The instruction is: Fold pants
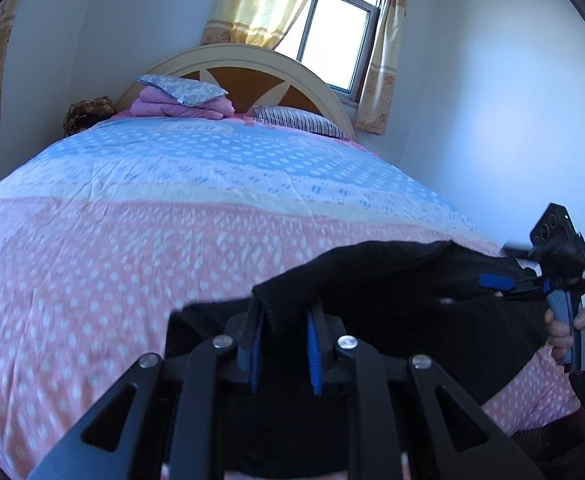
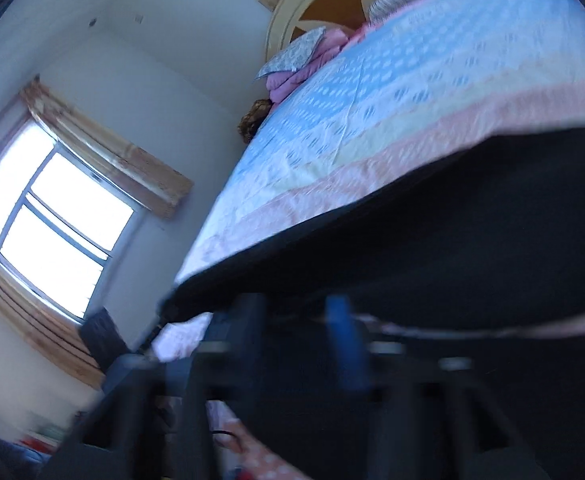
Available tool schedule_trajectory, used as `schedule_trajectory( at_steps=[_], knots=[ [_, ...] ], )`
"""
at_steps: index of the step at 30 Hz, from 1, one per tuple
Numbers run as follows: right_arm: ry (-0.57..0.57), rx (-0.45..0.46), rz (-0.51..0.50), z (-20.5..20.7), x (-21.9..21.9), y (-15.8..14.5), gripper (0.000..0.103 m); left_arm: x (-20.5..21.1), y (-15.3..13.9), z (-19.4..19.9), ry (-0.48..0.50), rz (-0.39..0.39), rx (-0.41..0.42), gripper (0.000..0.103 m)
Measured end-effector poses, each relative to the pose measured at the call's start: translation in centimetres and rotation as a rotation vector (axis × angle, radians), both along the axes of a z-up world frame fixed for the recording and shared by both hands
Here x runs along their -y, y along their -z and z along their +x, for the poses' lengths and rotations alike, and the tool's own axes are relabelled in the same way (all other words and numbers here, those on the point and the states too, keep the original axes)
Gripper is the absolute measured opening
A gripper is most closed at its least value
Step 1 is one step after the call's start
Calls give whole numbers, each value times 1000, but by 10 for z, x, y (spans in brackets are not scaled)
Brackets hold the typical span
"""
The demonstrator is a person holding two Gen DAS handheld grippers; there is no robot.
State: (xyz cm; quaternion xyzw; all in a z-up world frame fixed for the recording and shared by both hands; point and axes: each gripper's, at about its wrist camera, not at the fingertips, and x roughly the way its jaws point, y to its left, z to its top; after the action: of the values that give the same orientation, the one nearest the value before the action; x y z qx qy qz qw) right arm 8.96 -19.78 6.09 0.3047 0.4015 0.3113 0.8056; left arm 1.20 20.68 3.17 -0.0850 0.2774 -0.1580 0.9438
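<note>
I am holding the black pants [image 1: 392, 280] up over the near edge of the bed [image 1: 172, 200]. My left gripper [image 1: 282, 332] has its two fingers pinched close on a fold of the dark cloth. The cloth sticks up between the blue pads [image 1: 312, 344]. My right gripper [image 1: 504, 282] is off toward the right edge of the bed. Its blue finger lies right against the pants, and I think it is pinching them too. The picture from that side is blurry, so I cannot tell for sure.

The pants hang between my two grippers. Part of them rests on the pink part of the bed cover, close to the near edge.

I think I am carrying one end of the pants over to fold them. To do it well, I should keep both pinches tight so the cloth does not slip. I should move both grippers together, at the same height, so the edge stays straight. Then I should lay the cloth down flat, edge on edge, and only then let go.

There is writing on the blue part of the cover, near the head of the bed. It is upside down and too small for me to read. A pile of pink blankets [image 1: 180, 106] and a striped pillow [image 1: 300, 120] sit by the headboard [image 1: 248, 60].
</note>
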Motion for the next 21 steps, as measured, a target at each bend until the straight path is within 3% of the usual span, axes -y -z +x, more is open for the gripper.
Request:
schedule_trajectory(
  at_steps=[1,3,4,9,11,17,21],
  knots=[
    [-11,-16,89,-1,-7,8,102,0,7,-7,-5,1,-7,19],
    [-36,-56,238,-2,-22,24,102,-2,18,-18,-21,-16,-21,19],
    [-36,-82,257,-1,-29,29,102,-4,24,-22,-29,-27,-27,19],
    [-53,-58,170,0,-69,32,102,-8,37,-31,-49,-49,-43,19],
    [-118,-53,224,-4,-87,30,102,-9,41,-32,-53,-63,-51,19],
    [-228,-64,246,-23,-141,37,101,-7,49,-35,-58,-58,-64,19],
    [-214,-61,104,-14,-183,46,83,-4,48,-38,-50,-36,-59,19]
  ],
)
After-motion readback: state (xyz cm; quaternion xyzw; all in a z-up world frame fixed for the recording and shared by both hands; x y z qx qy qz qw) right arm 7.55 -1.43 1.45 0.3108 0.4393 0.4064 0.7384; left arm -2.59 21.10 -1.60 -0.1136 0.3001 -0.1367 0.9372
